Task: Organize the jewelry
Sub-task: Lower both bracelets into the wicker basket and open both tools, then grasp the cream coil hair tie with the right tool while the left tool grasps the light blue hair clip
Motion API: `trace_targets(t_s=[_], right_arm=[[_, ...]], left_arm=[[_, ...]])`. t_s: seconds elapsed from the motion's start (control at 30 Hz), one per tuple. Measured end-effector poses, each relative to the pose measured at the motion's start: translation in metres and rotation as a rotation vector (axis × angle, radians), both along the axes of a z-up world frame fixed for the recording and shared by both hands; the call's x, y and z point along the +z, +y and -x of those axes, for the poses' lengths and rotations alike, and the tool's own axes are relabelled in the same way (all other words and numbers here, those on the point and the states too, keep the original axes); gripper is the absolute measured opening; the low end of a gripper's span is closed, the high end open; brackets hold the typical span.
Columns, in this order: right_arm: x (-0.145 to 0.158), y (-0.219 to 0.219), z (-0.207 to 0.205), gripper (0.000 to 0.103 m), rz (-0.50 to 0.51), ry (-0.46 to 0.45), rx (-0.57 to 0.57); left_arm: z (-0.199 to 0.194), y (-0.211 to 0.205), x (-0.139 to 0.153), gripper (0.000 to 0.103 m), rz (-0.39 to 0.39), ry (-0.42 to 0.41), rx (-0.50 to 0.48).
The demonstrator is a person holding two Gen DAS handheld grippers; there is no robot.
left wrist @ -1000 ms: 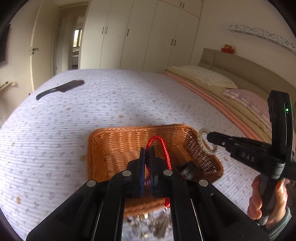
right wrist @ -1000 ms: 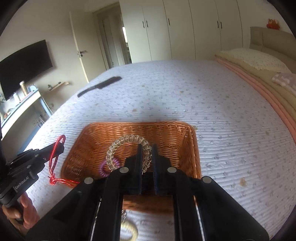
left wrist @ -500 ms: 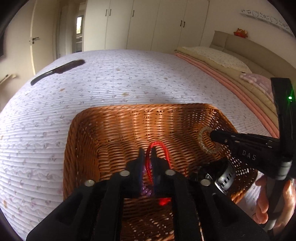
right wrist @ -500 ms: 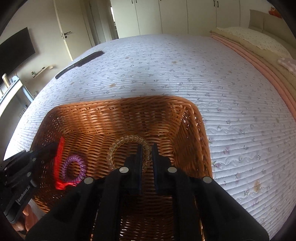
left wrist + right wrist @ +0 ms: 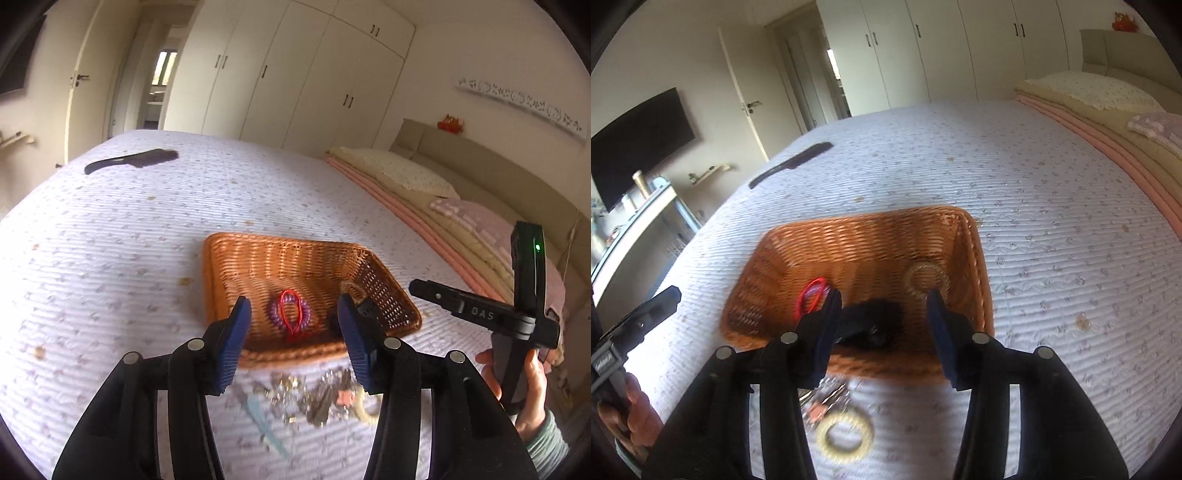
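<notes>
Both grippers hung over the basket (image 5: 258,254) on the bed (image 5: 110,229), the left gripper (image 5: 293,334) and right gripper (image 5: 882,326) with jaws wide apart, holding nothing. Inside lay a red cord (image 5: 291,310) across a purple coil (image 5: 276,314) and a clear coil (image 5: 927,278). More jewelry (image 5: 314,391) sat by the basket's near edge.

A bed (image 5: 155,236) in a pale quilted cover fills the room; white wardrobes (image 5: 295,81) line the far wall, a dark television (image 5: 639,144) hangs beside the door (image 5: 746,99).

Red cord (image 5: 291,314), bracelets, apparently in basket (image 5: 280,258)
</notes>
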State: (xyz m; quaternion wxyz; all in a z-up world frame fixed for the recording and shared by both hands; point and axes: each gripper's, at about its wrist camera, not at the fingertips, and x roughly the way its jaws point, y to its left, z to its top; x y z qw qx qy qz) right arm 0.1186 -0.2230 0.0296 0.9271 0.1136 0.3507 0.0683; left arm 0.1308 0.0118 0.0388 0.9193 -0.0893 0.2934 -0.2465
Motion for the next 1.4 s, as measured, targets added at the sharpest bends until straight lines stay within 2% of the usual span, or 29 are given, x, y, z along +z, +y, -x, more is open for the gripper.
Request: trace_targets(t_s=[0.17,0.27,0.4,0.5,0.63,0.77,0.87,0.97,1.07,1.17,1.2,1.23,1.27,1.4], right_arm=[[-0.005,0.020,0.052,0.045,0.061,-0.083,-0.001],[-0.024,0.028,0.066,0.045,0.074,-0.069,-0.013],[-0.061,0.036,0.062,0.045,0.058,0.019,-0.004],[-0.077,0.039,0.057,0.045,0.063,0.056,-0.009],[-0.084,0.039,0.055,0.045,0.061,0.084,-0.013],[-0.100,0.043,0.049,0.045,0.075,0.152,-0.016],[-0.102,0.048,0.047,0.045,0.101,0.158,-0.009],[-0.105,0.057,0.045,0.045,0.145,0.159,0.000],[-0.107,0.067,0.044,0.044,0.196,0.163,0.006],[-0.107,0.068,0.044,0.025,0.222,0.162,0.006],[-0.107,0.068,0.044,0.016,0.222,0.163,0.009],[-0.107,0.067,0.045,0.012,0.221,0.162,0.009],[-0.106,0.066,0.045,0.012,0.215,0.161,0.010],[-0.104,0.062,0.051,0.010,0.188,0.150,0.019]], left_arm=[[0.035,0.018,-0.011,0.048,0.001,0.014,0.020],[0.045,0.023,-0.031,0.048,0.004,0.058,0.022],[0.045,0.015,-0.060,0.048,-0.031,0.123,0.031],[0.040,0.006,-0.077,0.048,-0.078,0.154,0.036],[0.032,-0.007,-0.093,0.048,-0.133,0.184,0.046],[0.023,-0.020,-0.101,0.048,-0.202,0.224,0.058],[0.015,-0.029,-0.108,0.047,-0.256,0.249,0.069],[0.014,-0.032,-0.110,0.047,-0.282,0.240,0.080],[0.014,-0.032,-0.112,0.038,-0.303,0.235,0.102],[0.015,-0.029,-0.112,0.029,-0.309,0.230,0.120],[0.015,-0.028,-0.112,0.023,-0.304,0.230,0.124],[0.015,-0.025,-0.112,0.018,-0.292,0.231,0.126],[0.015,-0.024,-0.112,0.013,-0.281,0.233,0.126],[0.018,-0.018,-0.112,0.013,-0.233,0.228,0.109]])
